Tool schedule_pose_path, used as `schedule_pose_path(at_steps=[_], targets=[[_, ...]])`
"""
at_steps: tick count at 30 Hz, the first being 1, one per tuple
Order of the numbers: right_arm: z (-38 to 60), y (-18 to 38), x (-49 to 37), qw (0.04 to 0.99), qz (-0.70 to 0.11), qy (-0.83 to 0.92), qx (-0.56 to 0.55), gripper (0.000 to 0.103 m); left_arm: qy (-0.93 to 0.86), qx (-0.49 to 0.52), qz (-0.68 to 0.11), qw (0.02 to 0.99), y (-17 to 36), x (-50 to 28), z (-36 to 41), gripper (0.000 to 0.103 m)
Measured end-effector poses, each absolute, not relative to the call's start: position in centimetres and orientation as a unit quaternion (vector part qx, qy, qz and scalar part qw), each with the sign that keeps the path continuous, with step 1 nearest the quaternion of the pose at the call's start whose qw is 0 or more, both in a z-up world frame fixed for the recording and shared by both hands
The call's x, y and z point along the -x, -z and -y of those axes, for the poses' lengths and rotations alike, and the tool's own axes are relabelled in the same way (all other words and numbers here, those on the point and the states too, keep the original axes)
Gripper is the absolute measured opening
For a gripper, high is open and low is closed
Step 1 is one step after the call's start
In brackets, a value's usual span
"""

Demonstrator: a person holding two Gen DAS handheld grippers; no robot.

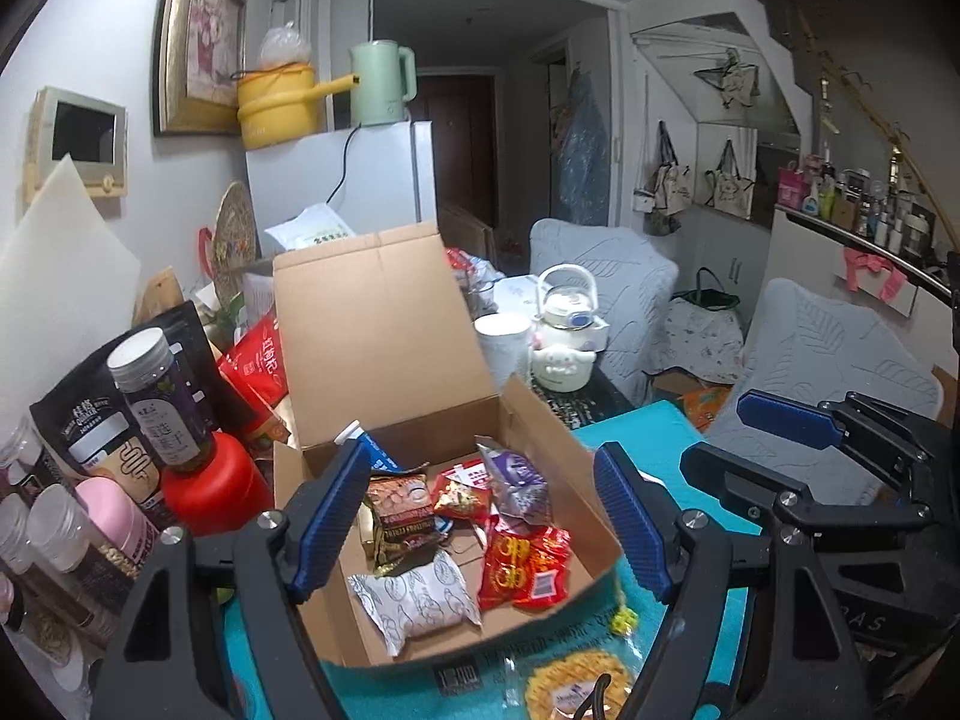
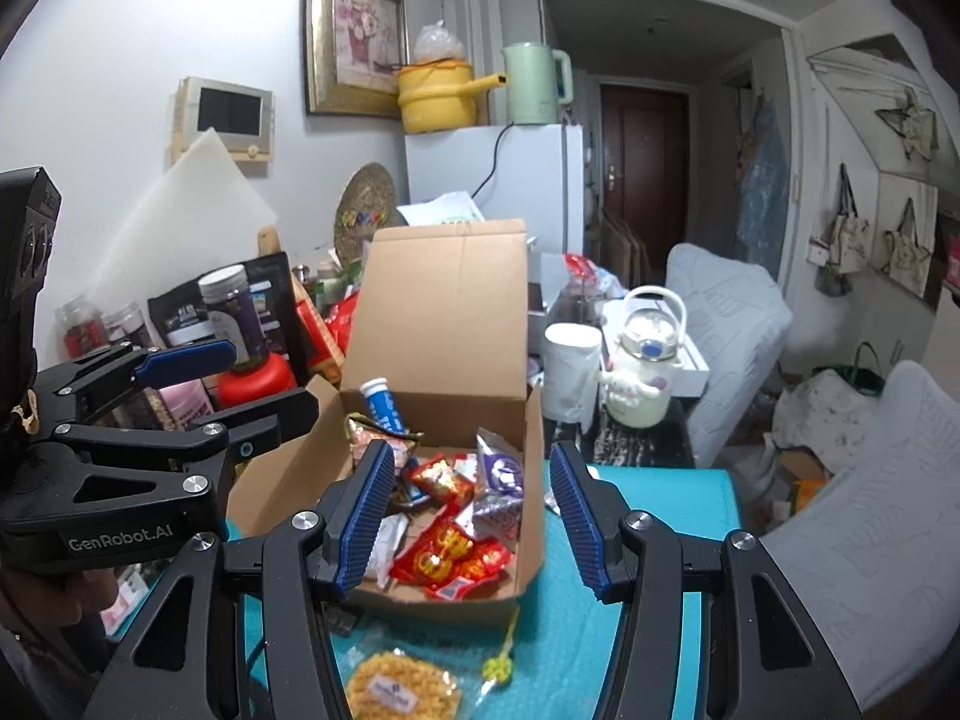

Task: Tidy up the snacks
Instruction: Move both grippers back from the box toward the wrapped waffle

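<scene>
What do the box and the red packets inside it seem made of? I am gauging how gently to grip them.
The box looks like plain brown corrugated cardboard, matte, with fold creases in its raised lid. The red packets look like thin glossy plastic film or foil: they crinkle and catch the light. Which of the two cannot be told.
</scene>
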State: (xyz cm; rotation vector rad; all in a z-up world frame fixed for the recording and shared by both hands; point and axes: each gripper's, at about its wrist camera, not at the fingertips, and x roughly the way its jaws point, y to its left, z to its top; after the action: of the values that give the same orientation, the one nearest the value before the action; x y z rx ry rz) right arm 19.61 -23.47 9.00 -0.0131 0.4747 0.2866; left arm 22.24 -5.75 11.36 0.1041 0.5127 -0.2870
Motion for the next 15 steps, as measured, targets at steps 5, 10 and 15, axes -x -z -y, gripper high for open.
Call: schedule_pose_path(at_steps=[5, 10, 15], targets=[[23.7, -9.3, -16.8, 0.965, -0.225, -0.135, 0.005, 0.054, 0.15, -0.058, -0.24, 0.957, -11.9, -19.4, 6.0, 0.077], [23.9, -8.9, -14.2, 0.967, -0.222, -0.125, 0.002, 0.054, 0.16, -0.062, -0.239, 0.956, -11.5, -17.1, 6.1, 0.077], [24.1, -8.1, -12.2, 0.966, -0.229, -0.118, -0.003, 0.054, 0.171, -0.065, -0.246, 0.952, -10.7, -15.3, 6.2, 0.077]])
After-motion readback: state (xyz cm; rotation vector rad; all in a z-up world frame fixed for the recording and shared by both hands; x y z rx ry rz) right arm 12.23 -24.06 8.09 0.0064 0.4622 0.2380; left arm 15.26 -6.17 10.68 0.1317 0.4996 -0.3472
